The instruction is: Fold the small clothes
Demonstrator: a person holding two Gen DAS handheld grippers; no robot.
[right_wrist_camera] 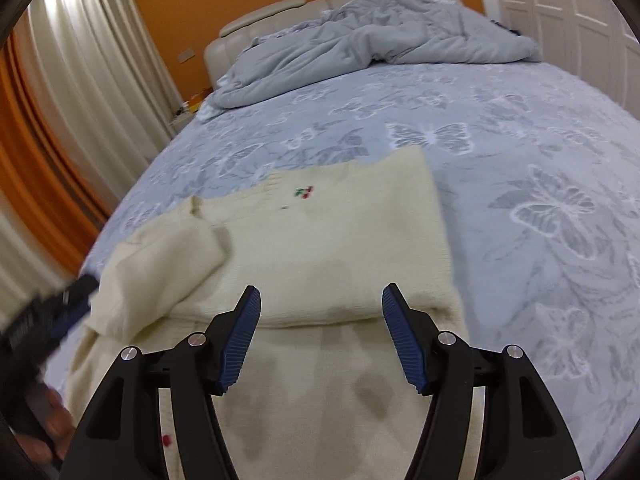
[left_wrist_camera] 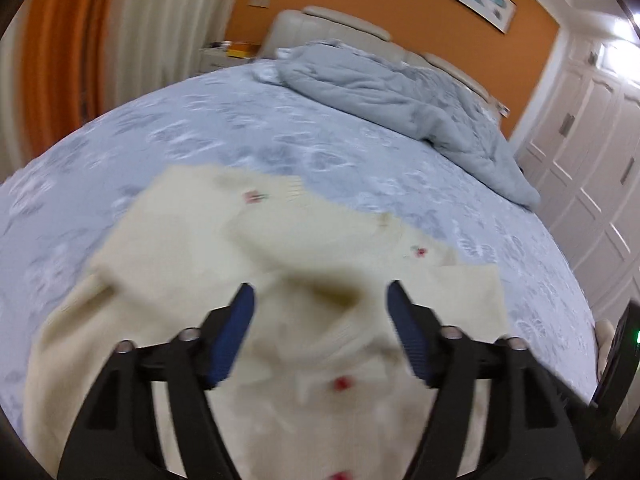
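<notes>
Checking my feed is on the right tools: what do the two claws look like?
Both match: the left claw and right claw each have black angular arms with silver round pivot bolts and two ribbed dark-blue pads. The right claw shows a small red-and-white marking at its lower edge. No cables or sleeves show.

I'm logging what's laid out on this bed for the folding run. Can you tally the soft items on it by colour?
Cream: 1, the knitted garment with small red motifs, partly folded.
Grey: 1, the rumpled duvet near the headboard.
Blue-grey: 1, the butterfly-print bedsheet beneath both.
Total: 3
</notes>
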